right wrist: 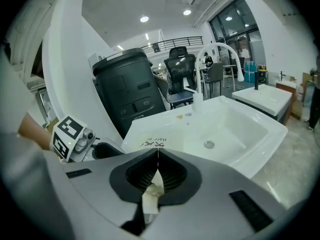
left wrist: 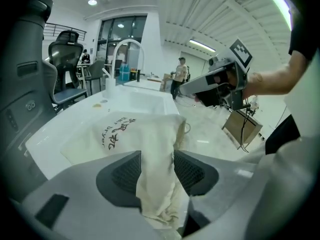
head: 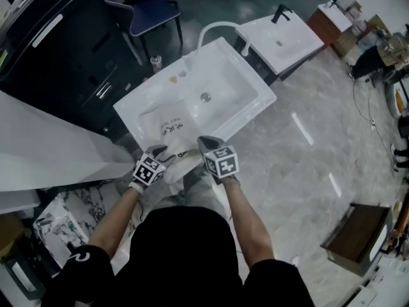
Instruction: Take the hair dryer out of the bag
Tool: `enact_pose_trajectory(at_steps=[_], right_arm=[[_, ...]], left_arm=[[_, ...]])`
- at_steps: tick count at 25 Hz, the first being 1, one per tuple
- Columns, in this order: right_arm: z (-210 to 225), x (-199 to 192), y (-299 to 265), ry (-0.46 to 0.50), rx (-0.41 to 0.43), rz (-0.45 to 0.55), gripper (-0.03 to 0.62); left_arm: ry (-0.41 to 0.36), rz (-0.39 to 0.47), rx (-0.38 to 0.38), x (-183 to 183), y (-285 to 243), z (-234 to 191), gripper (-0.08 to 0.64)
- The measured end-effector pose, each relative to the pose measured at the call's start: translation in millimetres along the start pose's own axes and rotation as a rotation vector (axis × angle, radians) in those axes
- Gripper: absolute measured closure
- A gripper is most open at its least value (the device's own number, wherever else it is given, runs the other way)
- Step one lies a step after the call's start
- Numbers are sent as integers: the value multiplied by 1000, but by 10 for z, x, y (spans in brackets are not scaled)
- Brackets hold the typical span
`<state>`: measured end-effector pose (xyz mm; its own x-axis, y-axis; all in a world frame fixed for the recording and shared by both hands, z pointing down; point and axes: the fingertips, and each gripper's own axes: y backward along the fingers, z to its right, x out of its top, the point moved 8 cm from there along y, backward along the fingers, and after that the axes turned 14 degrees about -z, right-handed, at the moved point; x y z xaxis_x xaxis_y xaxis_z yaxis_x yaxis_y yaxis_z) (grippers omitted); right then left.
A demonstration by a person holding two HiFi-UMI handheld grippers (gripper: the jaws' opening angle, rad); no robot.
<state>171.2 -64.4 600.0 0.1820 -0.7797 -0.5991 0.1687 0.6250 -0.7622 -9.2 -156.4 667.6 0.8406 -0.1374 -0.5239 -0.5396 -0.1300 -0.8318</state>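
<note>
The hair dryer itself shows in no view. Judging by the print, it lies inside the cream cloth drawstring bag, whose flat printed end rests on the near ledge of the white ceramic sink, just below the middle of the head view.

The bag's long axis runs from that ledge down the frame to its gathered neck, which reaches both grippers at bottom centre. In the left gripper view the bag stretches straight ahead and up-left from the jaws.

The left gripper stands released, jaws apart, with the bunched neck hanging loosely between them. The right gripper is clenched on a strip of the same cloth.

Both sit at the neck. The left looks better placed to reach inside.

The opening of the bag is folded over and hard to make out, and no bulge clearly shows how the dryer lies.
</note>
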Motion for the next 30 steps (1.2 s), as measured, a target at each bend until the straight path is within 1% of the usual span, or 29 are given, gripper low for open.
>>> enact_pose_trajectory(at_steps=[8, 10, 11, 13, 15, 19, 23, 30], right_arm=[[93, -96, 75, -35, -13, 22, 592], [100, -137, 99, -34, -13, 21, 486], [106, -161, 120, -32, -18, 21, 457], [123, -204, 184, -31, -30, 27, 429], [140, -245, 247, -37, -38, 36, 408], [132, -353, 313, -37, -39, 48, 397], [51, -423, 297, -42, -16, 43, 397], [-187, -374, -31, 3, 49, 6, 399]], left_arm=[[-24, -38, 7, 37, -148, -65, 380], [-25, -31, 6, 93, -122, -65, 417], [-25, -26, 4, 131, -102, -62, 451], [-25, -12, -3, 213, -74, -64, 523], [-25, -1, -13, 296, -71, -92, 531], [-15, 25, -13, 449, -42, -194, 535], [-3, 38, -4, 607, 3, -288, 537], [-21, 34, 5, 805, -28, -421, 537]])
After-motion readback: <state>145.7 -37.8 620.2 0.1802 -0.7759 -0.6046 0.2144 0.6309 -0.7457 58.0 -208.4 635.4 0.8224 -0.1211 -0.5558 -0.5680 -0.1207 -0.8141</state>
